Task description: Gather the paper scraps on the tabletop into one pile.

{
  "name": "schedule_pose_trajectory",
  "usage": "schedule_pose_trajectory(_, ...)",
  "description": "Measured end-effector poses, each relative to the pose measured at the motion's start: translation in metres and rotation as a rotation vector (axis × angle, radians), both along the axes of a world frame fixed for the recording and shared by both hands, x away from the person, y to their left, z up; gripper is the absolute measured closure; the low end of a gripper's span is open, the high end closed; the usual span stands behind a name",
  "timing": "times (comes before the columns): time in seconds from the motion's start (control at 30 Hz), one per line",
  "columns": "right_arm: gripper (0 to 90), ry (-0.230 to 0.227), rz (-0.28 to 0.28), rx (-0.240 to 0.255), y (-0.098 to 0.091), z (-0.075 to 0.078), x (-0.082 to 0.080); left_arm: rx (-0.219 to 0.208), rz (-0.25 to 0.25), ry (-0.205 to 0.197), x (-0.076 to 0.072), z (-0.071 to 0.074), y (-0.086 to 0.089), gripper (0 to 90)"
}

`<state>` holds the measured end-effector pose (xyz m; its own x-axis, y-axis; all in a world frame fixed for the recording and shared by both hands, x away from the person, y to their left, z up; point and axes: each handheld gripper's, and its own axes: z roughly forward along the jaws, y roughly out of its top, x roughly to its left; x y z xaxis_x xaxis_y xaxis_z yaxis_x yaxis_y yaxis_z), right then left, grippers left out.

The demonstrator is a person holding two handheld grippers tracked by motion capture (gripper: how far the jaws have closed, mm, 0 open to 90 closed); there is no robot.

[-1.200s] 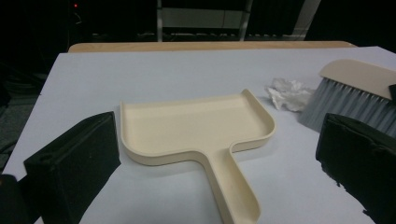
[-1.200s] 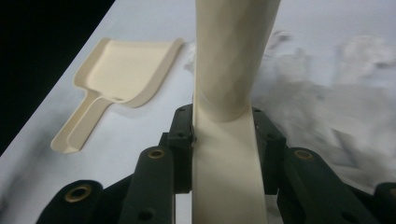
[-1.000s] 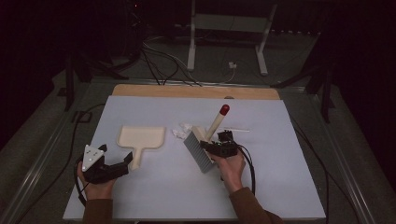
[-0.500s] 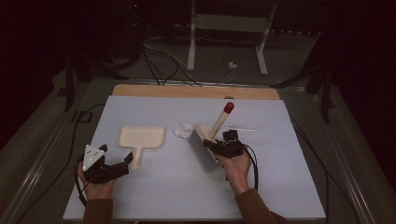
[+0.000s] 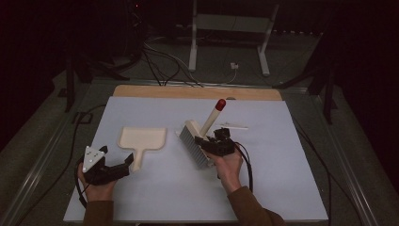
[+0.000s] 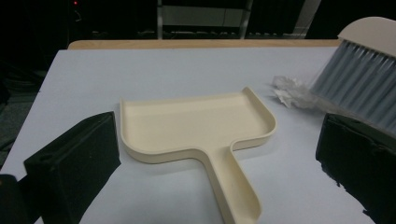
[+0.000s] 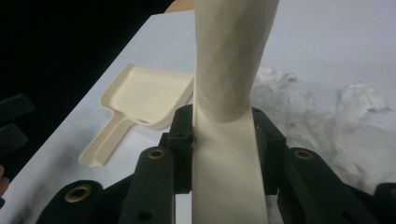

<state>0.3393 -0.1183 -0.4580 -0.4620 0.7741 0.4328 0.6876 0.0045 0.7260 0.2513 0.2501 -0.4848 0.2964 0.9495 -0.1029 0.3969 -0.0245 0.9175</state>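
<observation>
The right tool [image 5: 212, 143] is squeezing the brush [image 5: 200, 139], whose red-tipped handle is pointing up and away. The left tool [image 5: 121, 165], jaws apart, is sitting near the dustpan [image 5: 142, 140]; open counter [image 5: 282, 179] is lying all around.

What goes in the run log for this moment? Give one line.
right gripper: shut on brush, raised off mat | left gripper: open at dustpan handle | crumpled plastic: beside bristles

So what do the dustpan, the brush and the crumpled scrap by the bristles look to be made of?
Dustpan: likely moulded plastic, cream, smooth satin finish, with rounded rims in one piece. Brush: cream handle and back that look like the same plastic, with a red tip; the grey bristles look synthetic, fine and straight. Scrap: thin clear film or wrapper, probably plastic, translucent and creased.
</observation>
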Motion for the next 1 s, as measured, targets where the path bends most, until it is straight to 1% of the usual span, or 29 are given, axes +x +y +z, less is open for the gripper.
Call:
schedule_pose_trajectory(0.13,67.2,-0.018,0.001,0.001,0.01,0.004,0.003,-0.003,0.0,-0.001,0.0,0.0,0.001,0.4)
schedule_pose_trajectory(0.3,67.2,-0.035,-0.009,-0.001,0.022,0.008,0.01,-0.003,-0.002,0.0,0.0,0.0,0.0,0.4)
schedule_pose_trajectory(0.43,67.2,-0.045,-0.024,0.001,0.032,0.01,0.015,-0.006,0.003,-0.001,0.0,0.0,0.001,0.4)
schedule_pose_trajectory(0.6,67.2,-0.055,-0.048,0.015,0.04,0.012,0.02,-0.008,0.002,0.001,0.0,0.0,0.002,0.4)
schedule_pose_trajectory(0.67,67.2,-0.055,-0.059,0.009,0.044,0.01,0.023,-0.007,0.002,0.0,0.0,0.0,0.002,0.4)
schedule_pose_trajectory(0.77,67.2,-0.042,-0.081,-0.009,0.05,0.002,0.03,-0.01,0.003,0.0,0.0,0.0,0.002,0.4)
schedule_pose_trajectory(0.87,67.2,-0.014,-0.105,-0.03,0.056,-0.007,0.037,-0.012,0.003,0.001,0.0,0.0,0.003,0.4)
schedule_pose_trajectory(1.0,67.2,0.004,-0.144,-0.094,0.06,-0.019,0.042,-0.016,0.005,-0.001,0.0,0.0,0.004,0.4)
